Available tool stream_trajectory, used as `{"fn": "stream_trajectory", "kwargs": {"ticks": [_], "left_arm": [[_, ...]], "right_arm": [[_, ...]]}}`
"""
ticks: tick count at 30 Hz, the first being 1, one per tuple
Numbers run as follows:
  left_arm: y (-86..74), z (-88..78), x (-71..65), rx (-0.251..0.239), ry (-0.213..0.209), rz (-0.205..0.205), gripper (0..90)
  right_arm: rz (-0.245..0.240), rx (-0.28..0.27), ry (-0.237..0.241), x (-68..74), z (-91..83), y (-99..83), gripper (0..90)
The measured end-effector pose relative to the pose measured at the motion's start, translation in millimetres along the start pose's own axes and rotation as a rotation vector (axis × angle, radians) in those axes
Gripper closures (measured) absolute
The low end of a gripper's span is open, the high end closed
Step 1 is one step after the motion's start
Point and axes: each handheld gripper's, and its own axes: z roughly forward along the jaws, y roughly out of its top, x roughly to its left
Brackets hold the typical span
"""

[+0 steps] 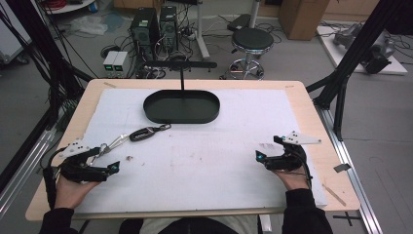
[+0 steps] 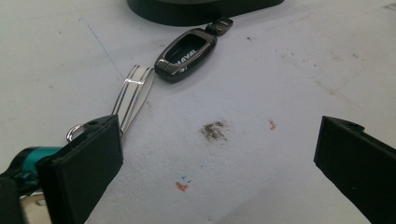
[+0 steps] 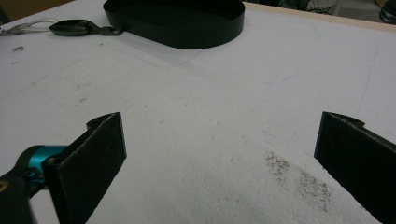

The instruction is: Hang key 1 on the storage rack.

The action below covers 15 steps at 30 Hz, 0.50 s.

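High view: the car key [image 1: 141, 133] lay just before the black tray [image 1: 181, 107] — long axis slanting, clip end trayward, strap trailing to the left gripper [image 1: 108, 159], jaws wide apart, empty.

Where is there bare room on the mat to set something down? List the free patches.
The widest bare patch lies between the left gripper and the right gripper, in front of the black tray. The mat right of the tray is free too. It is crowded on the left, where the car key and its strap lie.
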Motion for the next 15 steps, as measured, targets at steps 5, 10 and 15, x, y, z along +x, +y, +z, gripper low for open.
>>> {"fn": "stream_trajectory", "kwargs": {"ticks": [5,10,15], "left_arm": [[-0.1,-3.7,-0.4,-0.018,0.004,-0.007,1.7],[-0.4,-4.2,-2.0,-0.016,0.001,-0.002,1.7],[-0.5,-1.0,-0.9,0.004,-0.002,0.004,1.7]], "right_arm": [[-0.007,0.009,-0.006,0.4,1.4,-1.7,1.4],[-0.011,0.009,-0.005,0.2,2.8,-1.1,1.4],[0.014,0.019,-0.014,-1.9,5.6,-2.2,1.4]]}}
